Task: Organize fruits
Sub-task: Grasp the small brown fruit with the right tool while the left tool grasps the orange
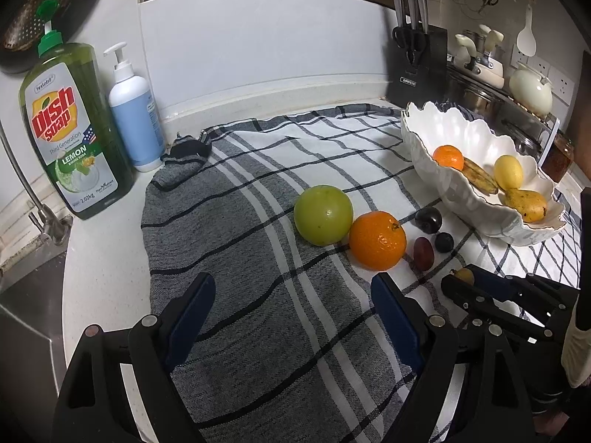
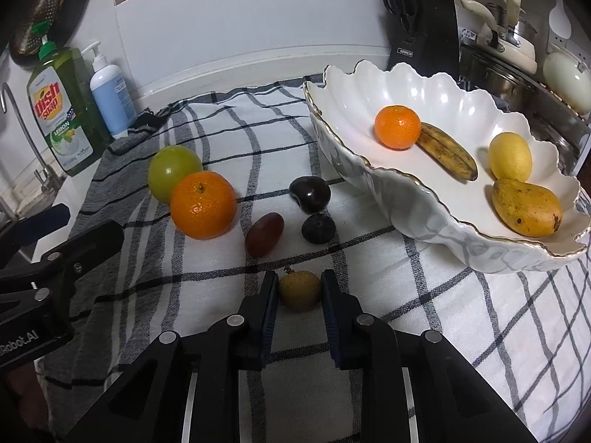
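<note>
We set the right gripper (image 2: 299, 291) with its fingers pinching the small yellow-brown fruit (image 2: 299, 290) on the cloth, near the bowl (image 2: 424, 217). It looks light and soft: grip its widest part, gently. The left gripper (image 1: 291, 306) is spread, empty.

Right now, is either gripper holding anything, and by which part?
The right gripper has its jaws around the small yellow-brown fruit, at its left and right sides. The left gripper is open, empty.

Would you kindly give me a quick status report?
Right gripper closing around small yellow fruit on cloth. Left gripper open, empty. Bowl path clear.
</note>
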### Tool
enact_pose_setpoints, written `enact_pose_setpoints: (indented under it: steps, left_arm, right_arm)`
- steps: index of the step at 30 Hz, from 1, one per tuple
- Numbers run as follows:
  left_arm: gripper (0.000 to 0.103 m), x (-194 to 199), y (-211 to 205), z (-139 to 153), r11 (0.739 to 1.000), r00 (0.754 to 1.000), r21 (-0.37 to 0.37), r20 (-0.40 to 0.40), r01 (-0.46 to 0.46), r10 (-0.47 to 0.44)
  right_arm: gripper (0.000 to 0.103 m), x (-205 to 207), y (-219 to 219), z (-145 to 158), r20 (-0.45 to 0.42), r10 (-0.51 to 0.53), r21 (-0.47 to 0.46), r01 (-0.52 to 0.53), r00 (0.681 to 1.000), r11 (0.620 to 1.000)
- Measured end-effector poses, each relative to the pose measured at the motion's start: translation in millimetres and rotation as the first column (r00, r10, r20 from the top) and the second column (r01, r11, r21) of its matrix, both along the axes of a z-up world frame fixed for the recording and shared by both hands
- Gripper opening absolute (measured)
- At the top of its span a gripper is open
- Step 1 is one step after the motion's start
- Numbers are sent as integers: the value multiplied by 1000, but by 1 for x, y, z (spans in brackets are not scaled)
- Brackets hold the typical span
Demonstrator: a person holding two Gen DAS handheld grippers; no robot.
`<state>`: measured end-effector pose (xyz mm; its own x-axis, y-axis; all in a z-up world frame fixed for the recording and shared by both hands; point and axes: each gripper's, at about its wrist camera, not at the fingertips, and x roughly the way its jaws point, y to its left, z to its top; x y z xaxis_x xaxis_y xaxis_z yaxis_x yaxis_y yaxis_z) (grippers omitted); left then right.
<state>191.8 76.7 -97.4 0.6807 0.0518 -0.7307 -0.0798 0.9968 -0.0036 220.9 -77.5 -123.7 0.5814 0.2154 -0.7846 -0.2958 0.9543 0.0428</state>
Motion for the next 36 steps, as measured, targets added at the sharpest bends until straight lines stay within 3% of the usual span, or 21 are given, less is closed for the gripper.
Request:
enact_pose_setpoints:
  steps: [19,26,36]
  left_arm:
    - [85,13,-34,4,996,996,-28,3,87,-87]
    - [79,23,-41,9,994,994,-34,9,105,-105]
    - [64,44,-48,-6,992,992,-56,-40,117,-119]
  right_arm:
    - [25,-18,-35,40,112,-86,31,83,990,996]
    - [25,-13,-42,60,169,-114,45,108,979,993]
    - [25,8,-45,68,209,-127,27,124,970,992]
